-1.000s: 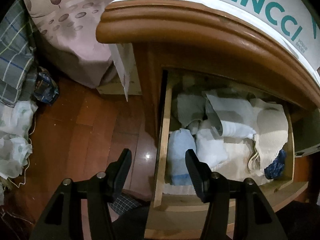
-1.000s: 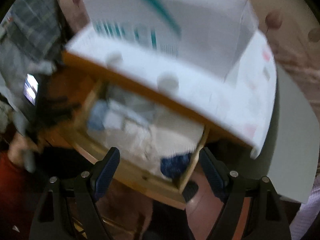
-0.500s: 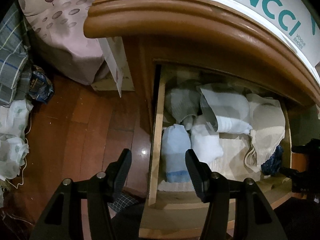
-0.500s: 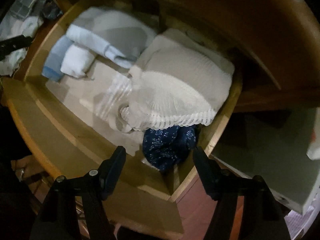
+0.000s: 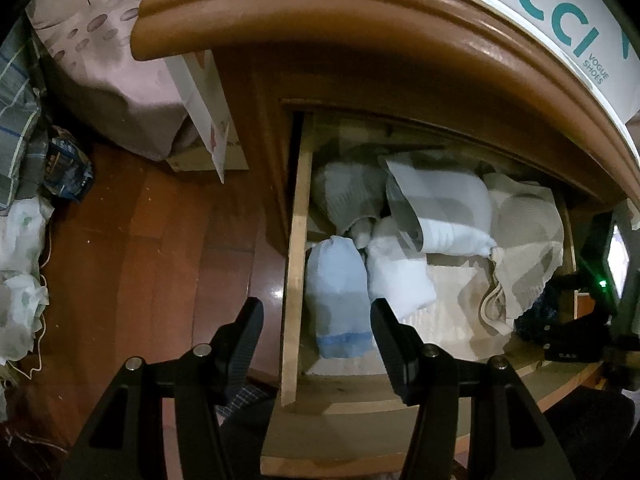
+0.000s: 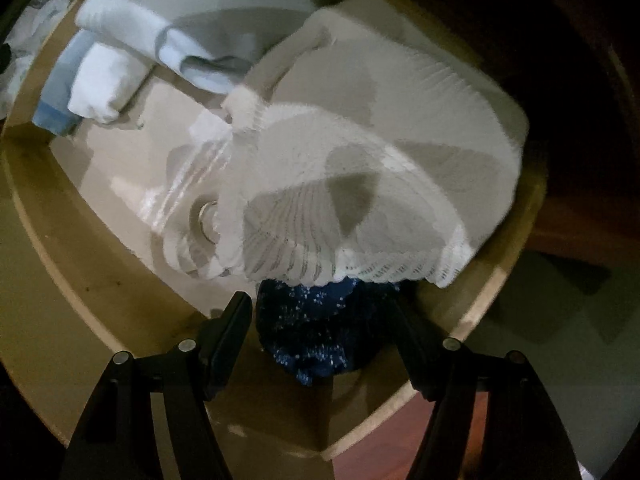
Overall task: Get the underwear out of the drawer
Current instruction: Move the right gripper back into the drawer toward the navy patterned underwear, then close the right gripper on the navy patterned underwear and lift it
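Drawer [image 5: 291, 280] pulled out. Navy underwear [image 6: 320, 328] sits in the drawer's front right corner, half under the cream lace garment [image 6: 360, 184]. Right gripper [image 6: 320, 316] straddles the underwear, fingers part open, pads not visibly pressing it. Left gripper [image 5: 316, 320] hovers over the drawer's left wall, fingers part open, empty.

White shoe box [image 5: 568, 36] sitting on nightstand top [image 5: 360, 12], pink bedspread [image 5: 108, 64] hanging at left, crumpled blue packet [image 5: 66, 168] lying on wooden floor [image 5: 132, 260]
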{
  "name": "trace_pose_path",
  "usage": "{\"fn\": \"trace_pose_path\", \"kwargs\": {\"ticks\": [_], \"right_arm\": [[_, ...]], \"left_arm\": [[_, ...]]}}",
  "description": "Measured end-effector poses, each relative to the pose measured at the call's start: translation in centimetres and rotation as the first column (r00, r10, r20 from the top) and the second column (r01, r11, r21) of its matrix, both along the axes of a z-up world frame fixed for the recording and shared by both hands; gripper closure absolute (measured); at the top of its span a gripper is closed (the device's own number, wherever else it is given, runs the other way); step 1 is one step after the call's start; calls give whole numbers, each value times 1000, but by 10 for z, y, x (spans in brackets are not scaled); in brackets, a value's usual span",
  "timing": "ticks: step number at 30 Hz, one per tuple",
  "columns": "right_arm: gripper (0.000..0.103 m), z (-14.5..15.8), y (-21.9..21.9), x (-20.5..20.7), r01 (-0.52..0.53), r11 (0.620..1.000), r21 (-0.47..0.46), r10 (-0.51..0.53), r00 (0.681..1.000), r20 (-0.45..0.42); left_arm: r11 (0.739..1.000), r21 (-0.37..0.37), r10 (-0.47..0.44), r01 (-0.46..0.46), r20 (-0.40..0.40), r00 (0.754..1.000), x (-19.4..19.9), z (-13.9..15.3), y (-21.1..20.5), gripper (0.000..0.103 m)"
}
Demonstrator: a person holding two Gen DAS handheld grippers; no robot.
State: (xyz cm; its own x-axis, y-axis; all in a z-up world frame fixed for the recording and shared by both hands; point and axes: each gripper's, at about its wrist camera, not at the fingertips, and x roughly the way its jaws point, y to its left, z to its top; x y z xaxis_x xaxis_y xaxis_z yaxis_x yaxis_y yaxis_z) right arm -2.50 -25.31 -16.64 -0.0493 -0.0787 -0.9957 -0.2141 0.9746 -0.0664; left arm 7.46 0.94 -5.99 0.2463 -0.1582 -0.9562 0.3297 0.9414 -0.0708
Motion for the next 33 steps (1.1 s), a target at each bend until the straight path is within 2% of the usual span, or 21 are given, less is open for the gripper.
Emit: {"fn": "trace_pose_path", "kwargs": {"ticks": [8, 14, 18, 24, 31, 33], "right_arm": [[34, -7, 4, 15, -27, 999, -24, 26, 999, -19], [34, -22, 15, 20, -131, 988, -84, 124, 989, -86], [33, -24, 16, 25, -168, 983, -79, 159, 981, -109], [33, -32, 19, 38, -152, 985, -83, 140, 981, -134], [46, -37, 21, 34, -148, 987, -59, 138, 979, -153], [55, -33, 23, 28, -147, 987, -63, 136, 978, -156]], "left_arm": [[1000, 3, -4, 4, -21, 1000, 1, -3, -3, 46], [1000, -4, 4, -4, -34, 999, 2, -4, -1, 46], [1000, 0, 9, -9, -37, 999, 2, -5, 0, 46], [1000, -4, 10, -10, -41, 999, 2, -5, 0, 46], [999, -17, 29, -30, -44, 999, 4, -3, 4, 46], [999, -19, 28, -29, -47, 999, 4, -3, 4, 46]]}}
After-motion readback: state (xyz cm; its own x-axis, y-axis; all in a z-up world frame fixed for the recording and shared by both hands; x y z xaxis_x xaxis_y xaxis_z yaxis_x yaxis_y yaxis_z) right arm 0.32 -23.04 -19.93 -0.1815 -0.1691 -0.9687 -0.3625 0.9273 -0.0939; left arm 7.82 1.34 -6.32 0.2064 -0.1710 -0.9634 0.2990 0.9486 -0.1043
